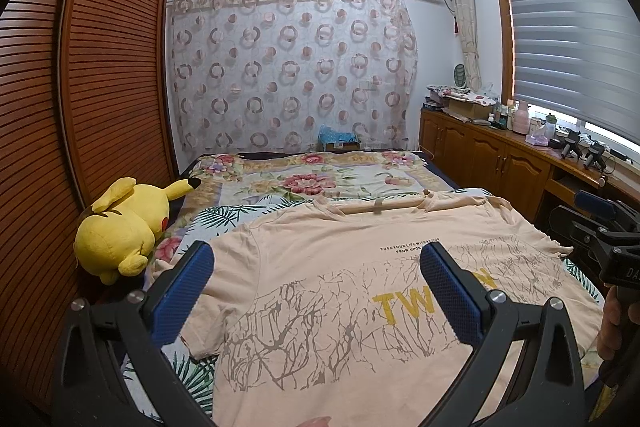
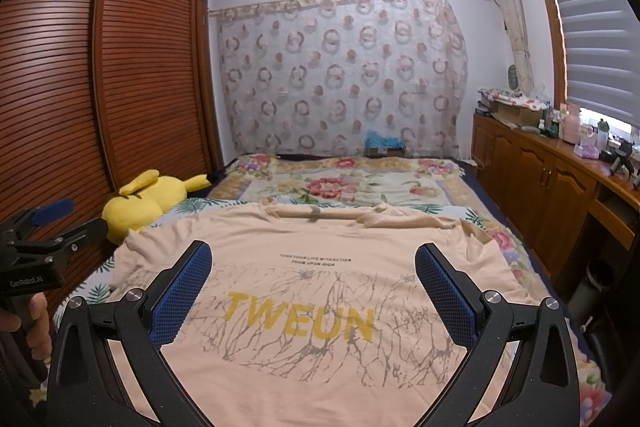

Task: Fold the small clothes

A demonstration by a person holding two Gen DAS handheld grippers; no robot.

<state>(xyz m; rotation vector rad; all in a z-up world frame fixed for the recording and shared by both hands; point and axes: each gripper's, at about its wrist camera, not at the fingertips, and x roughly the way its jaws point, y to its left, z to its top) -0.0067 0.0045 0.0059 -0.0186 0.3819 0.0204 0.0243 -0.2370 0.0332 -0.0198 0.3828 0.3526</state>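
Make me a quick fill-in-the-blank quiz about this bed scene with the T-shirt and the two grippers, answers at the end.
1. The peach T-shirt lies spread flat on the ____.
2. The big yellow word printed on it reads ____.
3. The plush toy beside the wooden wardrobe is coloured ____.
4. The left gripper and right gripper both have their jaws ____, holding nothing.

Missing words: bed; TWEUN; yellow; open
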